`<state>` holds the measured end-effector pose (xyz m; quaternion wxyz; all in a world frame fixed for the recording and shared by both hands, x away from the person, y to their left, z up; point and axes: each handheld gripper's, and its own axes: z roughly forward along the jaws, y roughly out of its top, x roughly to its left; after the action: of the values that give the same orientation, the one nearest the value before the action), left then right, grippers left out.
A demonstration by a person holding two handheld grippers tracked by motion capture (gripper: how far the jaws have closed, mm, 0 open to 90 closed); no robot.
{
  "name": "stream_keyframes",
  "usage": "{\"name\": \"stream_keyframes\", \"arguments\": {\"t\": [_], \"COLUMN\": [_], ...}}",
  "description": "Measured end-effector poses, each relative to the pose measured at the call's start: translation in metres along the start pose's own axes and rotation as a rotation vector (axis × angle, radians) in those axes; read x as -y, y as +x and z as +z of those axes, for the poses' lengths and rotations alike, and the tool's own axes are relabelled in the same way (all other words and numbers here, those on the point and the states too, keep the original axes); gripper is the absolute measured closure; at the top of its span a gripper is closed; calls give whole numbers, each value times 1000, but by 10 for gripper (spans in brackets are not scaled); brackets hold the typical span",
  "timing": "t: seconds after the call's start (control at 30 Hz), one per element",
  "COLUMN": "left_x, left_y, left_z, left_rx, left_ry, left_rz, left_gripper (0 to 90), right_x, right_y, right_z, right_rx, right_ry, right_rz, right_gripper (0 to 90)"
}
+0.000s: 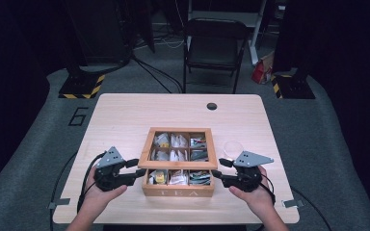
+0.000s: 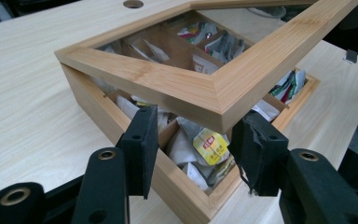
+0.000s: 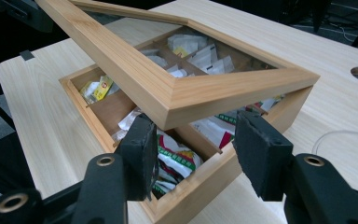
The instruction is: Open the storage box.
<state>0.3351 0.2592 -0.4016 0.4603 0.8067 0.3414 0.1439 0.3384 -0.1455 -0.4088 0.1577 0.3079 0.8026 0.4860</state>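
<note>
A wooden tea box (image 1: 178,191) sits at the lower centre of the high view, on a light wooden bench (image 1: 125,115). Its compartments hold tea bags (image 2: 209,145). The framed glass lid (image 2: 186,91) is raised off the front edge, tilted upward toward the near side, its far edge low against the box.

The left hand-held gripper (image 1: 136,169), at lower left of the high view, has its jaws apart, one either side of the lid's near left corner; contact with the wood cannot be confirmed. The right hand-held gripper (image 1: 220,168), at lower right, likewise has its jaws apart beneath the lid's near right corner (image 3: 242,88).

A clear round dish (image 1: 232,147) lies just right of the box. A dark round hole (image 1: 212,106) is in the bench's far edge. A folding chair (image 1: 215,45) stands behind the bench.
</note>
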Motion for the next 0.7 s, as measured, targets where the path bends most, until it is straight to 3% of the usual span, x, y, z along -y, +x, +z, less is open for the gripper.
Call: {"name": "stream_keyframes", "arguments": {"t": [0.1, 0.4, 0.7], "left_x": [-3, -19, -27], "left_y": [0, -2, 3], "left_z": [-1, -3, -5], "left_rx": [-8, -53, -35], "left_ry": [-17, -24, -30], "left_rz": [5, 94, 81], "left_gripper": [512, 509, 511], "right_x": [-7, -23, -33], "right_y": [0, -2, -5], "right_z": [-1, -1, -2], "right_rx": [-8, -10, -8], "right_ry": [-10, 0, 9], "right_rz": [-10, -36, -23], "right_gripper": [490, 494, 501]}}
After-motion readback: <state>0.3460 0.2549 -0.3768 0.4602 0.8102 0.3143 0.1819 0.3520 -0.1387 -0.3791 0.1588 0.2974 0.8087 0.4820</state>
